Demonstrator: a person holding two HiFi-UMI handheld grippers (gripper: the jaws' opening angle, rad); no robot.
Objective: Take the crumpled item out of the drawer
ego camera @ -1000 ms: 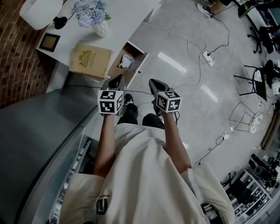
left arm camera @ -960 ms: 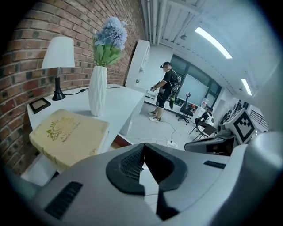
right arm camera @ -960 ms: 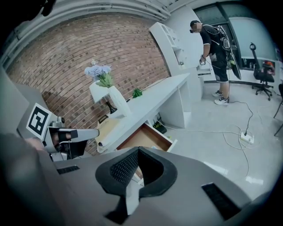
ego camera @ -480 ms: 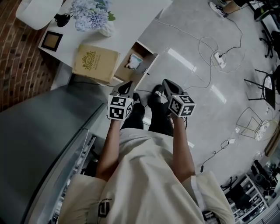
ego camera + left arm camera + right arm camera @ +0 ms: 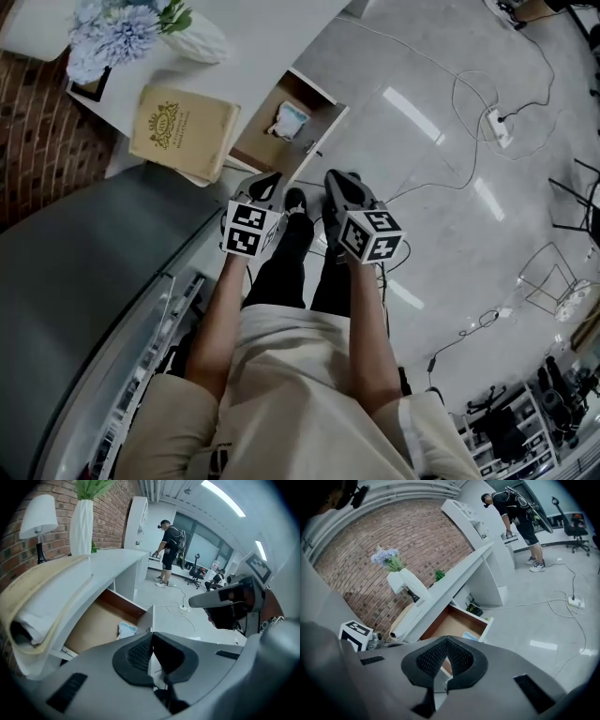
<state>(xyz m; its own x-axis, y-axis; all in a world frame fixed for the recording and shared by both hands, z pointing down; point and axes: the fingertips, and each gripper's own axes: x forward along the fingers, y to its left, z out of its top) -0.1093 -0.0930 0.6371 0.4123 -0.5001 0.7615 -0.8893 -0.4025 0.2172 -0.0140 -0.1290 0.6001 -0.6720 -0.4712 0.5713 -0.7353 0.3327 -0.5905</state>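
Compared with a second ago, the left hand-held gripper (image 5: 265, 186) and right hand-held gripper (image 5: 337, 186) are lower and nearer the open drawer (image 5: 265, 142). Both have their jaws together and hold nothing. The crumpled item (image 5: 289, 120) lies untouched inside the drawer, near its front panel. The approach looks under way, and a jaw must open before any grasp

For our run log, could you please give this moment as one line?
phase: pre-grasp | drawer: open | crumpled item: inside drawer, untouched | left gripper: shut, empty, short of drawer | right gripper: shut, empty
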